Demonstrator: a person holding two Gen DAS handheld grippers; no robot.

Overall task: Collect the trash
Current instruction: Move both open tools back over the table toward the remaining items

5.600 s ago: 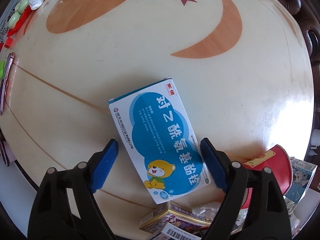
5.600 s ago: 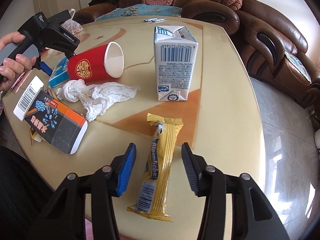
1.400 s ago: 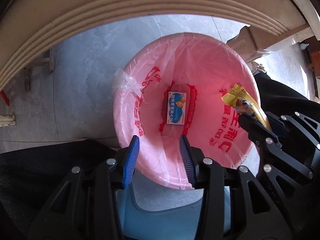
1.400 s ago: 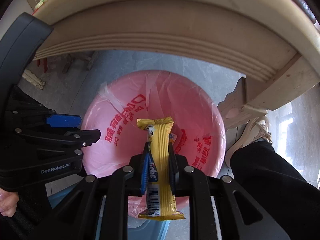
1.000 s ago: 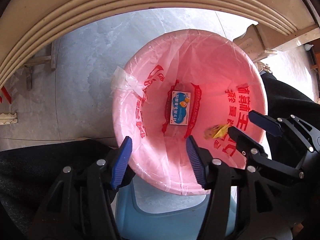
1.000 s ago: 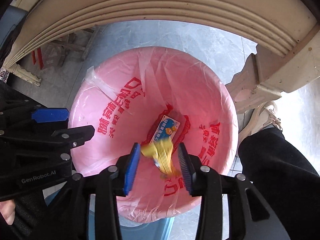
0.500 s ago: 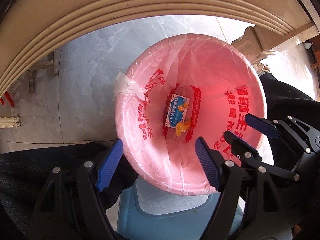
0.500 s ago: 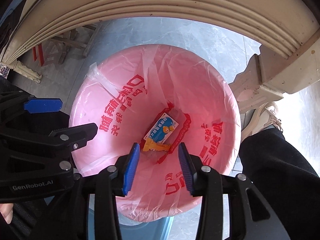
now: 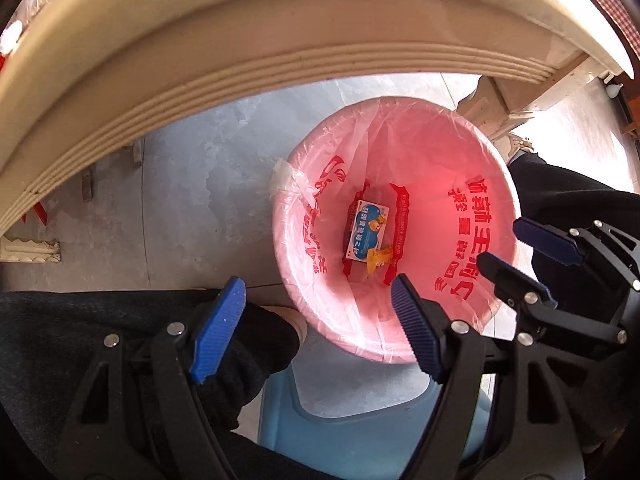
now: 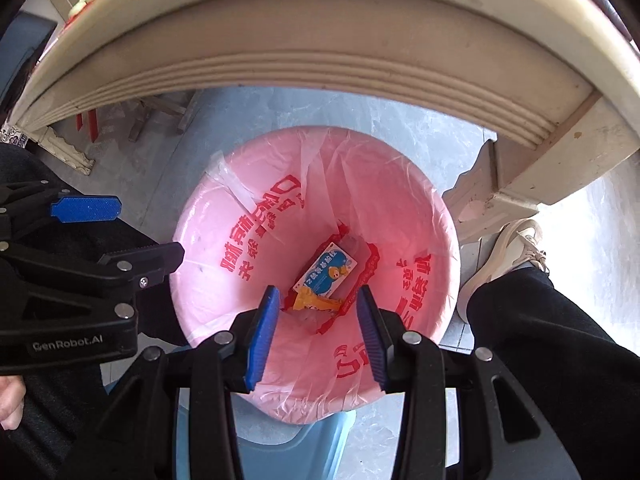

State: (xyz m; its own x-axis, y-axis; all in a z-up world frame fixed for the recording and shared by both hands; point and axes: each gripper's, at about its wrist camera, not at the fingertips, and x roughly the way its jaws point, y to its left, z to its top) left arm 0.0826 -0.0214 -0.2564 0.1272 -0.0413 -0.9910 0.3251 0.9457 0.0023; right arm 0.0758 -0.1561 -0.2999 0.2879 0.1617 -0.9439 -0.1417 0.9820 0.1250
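Here, left wrist view: the left gripper [image 9: 316, 330], jaws wide apart and empty, hangs over the near rim of a pink-lined trash bin [image 9: 472, 148]. A blue-and-white medicine box [image 9: 366, 234] and a yellow candy wrapper [image 9: 379, 258] lie touching at the bottom. The right gripper [image 9: 508, 248] is at right, jaws apart.

Right wrist view: the right gripper [image 10: 318, 330], parted and empty, hovers above the bin [image 10: 248, 216]; box [image 10: 326, 272] and wrapper [image 10: 316, 302] lie below. The table edge [image 10: 320, 52] arches overhead.

Bin liner [image 9: 460, 160]: translucent pink, printed with red characters. Medicine box [image 9: 367, 229]: white and blue, yellow cartoon bear. Candy wrapper [image 10: 318, 302]: yellow-orange. Left gripper [image 9: 316, 330] and right gripper [image 10: 316, 330]: black frames, blue ribbed pads. Stool [image 9: 360, 436]: light blue. Table edge [image 9: 280, 40]: cream. Floor [image 9: 192, 200]: mottled grey.
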